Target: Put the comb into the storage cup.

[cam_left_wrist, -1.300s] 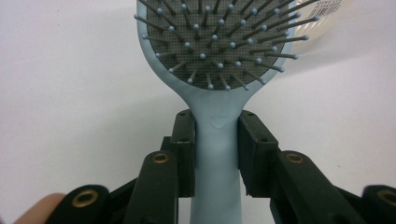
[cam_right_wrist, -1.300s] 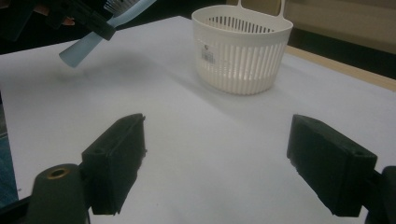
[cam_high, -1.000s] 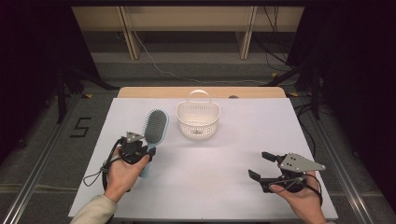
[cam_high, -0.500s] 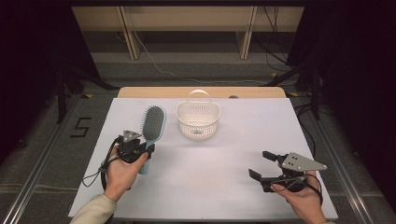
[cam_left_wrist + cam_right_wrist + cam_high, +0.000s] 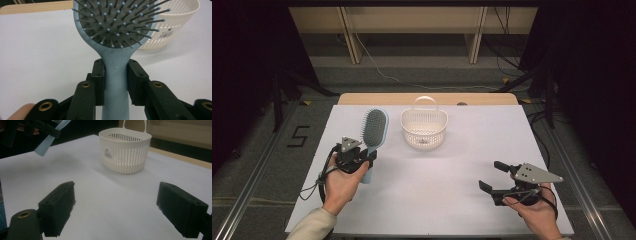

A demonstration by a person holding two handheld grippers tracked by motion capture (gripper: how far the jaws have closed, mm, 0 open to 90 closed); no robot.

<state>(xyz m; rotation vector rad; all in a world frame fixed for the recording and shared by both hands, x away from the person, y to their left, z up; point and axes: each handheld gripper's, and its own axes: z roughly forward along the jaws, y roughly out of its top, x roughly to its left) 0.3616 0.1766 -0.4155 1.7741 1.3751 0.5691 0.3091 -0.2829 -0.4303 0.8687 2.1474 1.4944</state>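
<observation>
A light-blue hairbrush (image 5: 375, 127) with grey bristles facing up is held by its handle in my left gripper (image 5: 357, 157), at the table's left. In the left gripper view both black pads (image 5: 98, 77) press on the handle (image 5: 116, 75), just below the brush head. In the right gripper view the handle end (image 5: 50, 143) hangs a little above the table, over its shadow. My right gripper (image 5: 492, 175) rests at the front right with its jaws wide apart and nothing between them (image 5: 122, 212).
A white slotted basket (image 5: 424, 129) with a hoop handle stands at the middle back of the white table (image 5: 462, 165), just right of the brush head. A wooden edge (image 5: 377, 98) runs along the far side. Dark floor and cables surround the table.
</observation>
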